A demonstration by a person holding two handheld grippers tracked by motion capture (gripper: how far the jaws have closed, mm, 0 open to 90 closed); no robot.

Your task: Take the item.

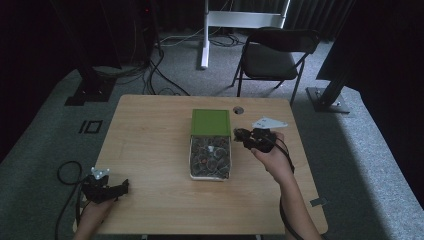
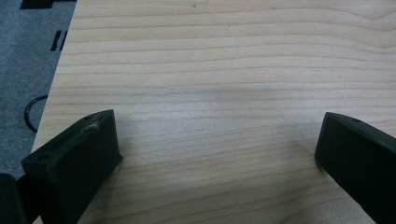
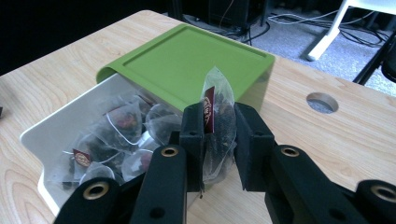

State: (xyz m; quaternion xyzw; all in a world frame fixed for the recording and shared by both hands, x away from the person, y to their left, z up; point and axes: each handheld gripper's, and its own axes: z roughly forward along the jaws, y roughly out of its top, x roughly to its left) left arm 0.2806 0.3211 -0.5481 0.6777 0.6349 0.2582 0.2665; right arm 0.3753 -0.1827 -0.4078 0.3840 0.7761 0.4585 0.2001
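Two hand-held grippers were at work over the wooden surface (image 1: 150, 150), and only the right hand-held gripper (image 3: 219, 135) carried anything: a clear pyramid tea bag (image 3: 215, 126) with a dark red tag, pinched between its black jaws. In the right gripper view the bag sat just beside the near rim of the white box (image 3: 42, 140), whose green lid (image 3: 187, 60) was slid back to leave the front half open over a heap of similar bags (image 3: 116, 135).

The likely trouble, as I judge it, lay in the grip itself — the film is thin and slippery, the jaws seemed to catch only its middle, and a quick swing could let it slide out or crush the loose tea inside. A loose string or tag might also snag the box rim or drag a neighbouring bag out with it.

The right jaws were closed to a narrow gap, squeezing the bag on both sides. The left hand-held gripper (image 2: 219, 154) hung near the surface's near-left corner, well apart from the box — its jaws spread wide over bare wood, holding nothing.
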